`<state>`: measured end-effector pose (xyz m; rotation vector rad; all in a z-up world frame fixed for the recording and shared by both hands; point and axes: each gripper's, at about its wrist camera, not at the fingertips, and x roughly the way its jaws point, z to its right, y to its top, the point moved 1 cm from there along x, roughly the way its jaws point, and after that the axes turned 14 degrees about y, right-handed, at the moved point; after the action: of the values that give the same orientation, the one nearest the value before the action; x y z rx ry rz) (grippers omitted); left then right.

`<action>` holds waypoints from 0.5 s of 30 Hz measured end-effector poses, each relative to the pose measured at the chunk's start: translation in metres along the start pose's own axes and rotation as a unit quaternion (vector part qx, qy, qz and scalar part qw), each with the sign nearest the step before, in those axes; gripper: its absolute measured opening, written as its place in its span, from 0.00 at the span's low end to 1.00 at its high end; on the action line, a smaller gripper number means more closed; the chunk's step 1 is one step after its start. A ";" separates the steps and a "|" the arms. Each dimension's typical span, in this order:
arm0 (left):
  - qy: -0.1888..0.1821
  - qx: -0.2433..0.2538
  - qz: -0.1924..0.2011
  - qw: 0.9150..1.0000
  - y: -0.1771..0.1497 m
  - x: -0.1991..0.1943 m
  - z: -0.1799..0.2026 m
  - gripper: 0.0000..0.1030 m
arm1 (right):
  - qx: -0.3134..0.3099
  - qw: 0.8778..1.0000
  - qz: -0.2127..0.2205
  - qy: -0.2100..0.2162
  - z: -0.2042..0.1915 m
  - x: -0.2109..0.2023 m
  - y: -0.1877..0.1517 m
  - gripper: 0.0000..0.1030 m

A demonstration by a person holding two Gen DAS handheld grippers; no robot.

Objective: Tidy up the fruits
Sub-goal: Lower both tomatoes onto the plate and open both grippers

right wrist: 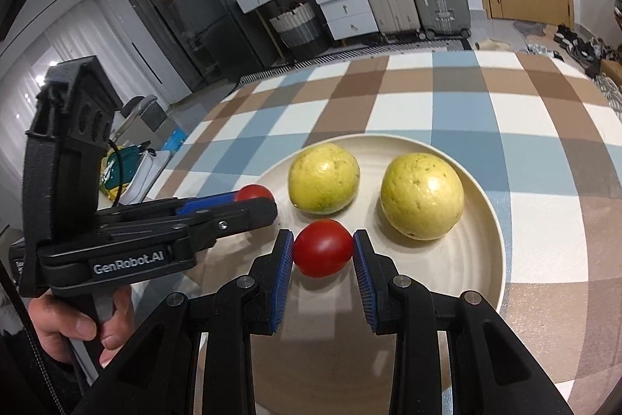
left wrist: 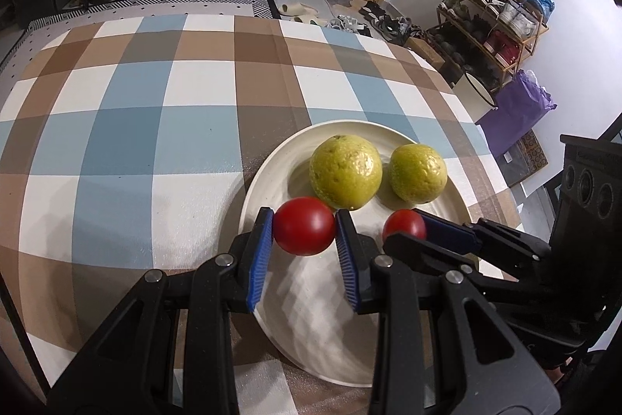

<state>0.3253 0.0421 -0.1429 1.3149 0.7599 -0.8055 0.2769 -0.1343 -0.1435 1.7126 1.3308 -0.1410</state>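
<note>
Holding one red tomato in each of our tools, we start with what is nearest. Our left gripper is clenched on the left tomato, blue pads pressed to its two sides at 3 and 9 o'clock, the fruit dead ahead at 12 o'clock between the fingertips. Our right gripper is likewise clamped on the right tomato, also straight ahead at 12 o'clock of its own fingers. Both fruits are nearly round, so we judge that no long axis matters for the set-down. Both hang over the near half of the cream plate; whether either touches the plate we cannot tell. From the left tool, the right gripper's tomato sits at about 3 o'clock, close beside ours but apart. In the right wrist view, the hand on the left tool's handle shows at 8 o'clock. Farther out, at 12 to 1 o'clock from the left tomato, the bigger guava lies just beyond it, seeming almost to touch, with the smaller guava beside it toward 2 o'clock. We judge the coming release turns on that narrow gap ahead: the bare plate floor lies at 6 o'clock, toward us, not forward. Beyond the plate stretches the checked tablecloth.
</note>
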 end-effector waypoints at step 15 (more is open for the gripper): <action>0.006 -0.006 0.011 1.000 0.000 -0.019 0.000 0.33 | -0.015 0.999 0.033 -0.011 -0.010 -0.018 0.002 0.47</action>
<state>0.3152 0.0433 -0.1267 1.3159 0.7586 -0.7755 0.2668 -0.1398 -0.1258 1.7236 1.2529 -0.1009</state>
